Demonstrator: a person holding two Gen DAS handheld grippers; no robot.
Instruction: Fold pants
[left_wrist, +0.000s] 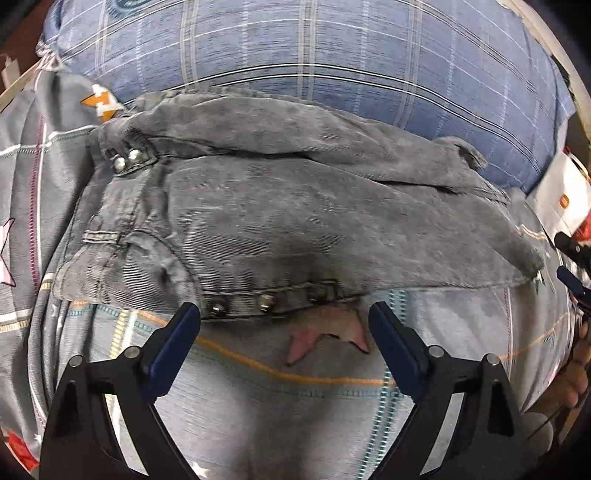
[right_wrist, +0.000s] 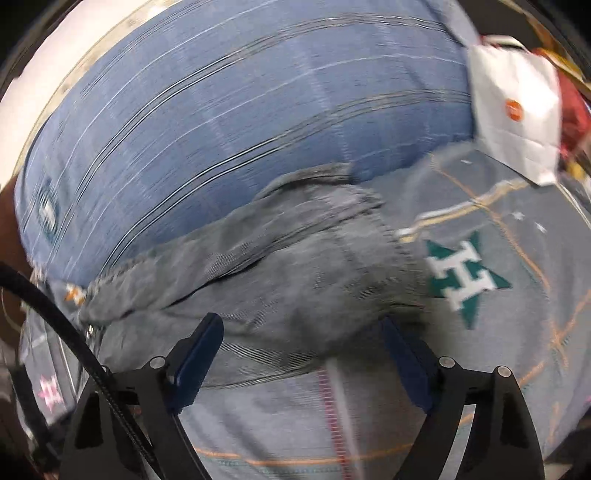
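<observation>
The pants (left_wrist: 280, 221) are lying folded on the bedspread (left_wrist: 295, 398), against the pillow (left_wrist: 314, 62). Both the left gripper (left_wrist: 284, 325) and right gripper (right_wrist: 303, 339) are hovering wide open, holding nothing. Judging by this, a further fold is pending, calling for pinching the near edge.

You've got a big blue plaid pillow (left_wrist: 314, 55) filling 12 o'clock in both wrist views. Under everything, a grey bedsheet (left_wrist: 295, 398) with thin orange and teal lines. Your right view shows a green star patch with a white H (right_wrist: 465, 275) at 3 o'clock on the sheet, and a small pink star (right_wrist: 50, 391) at 8. A white bag with an orange dot (right_wrist: 517, 110) sits at 2 o'clock, blurred.
</observation>
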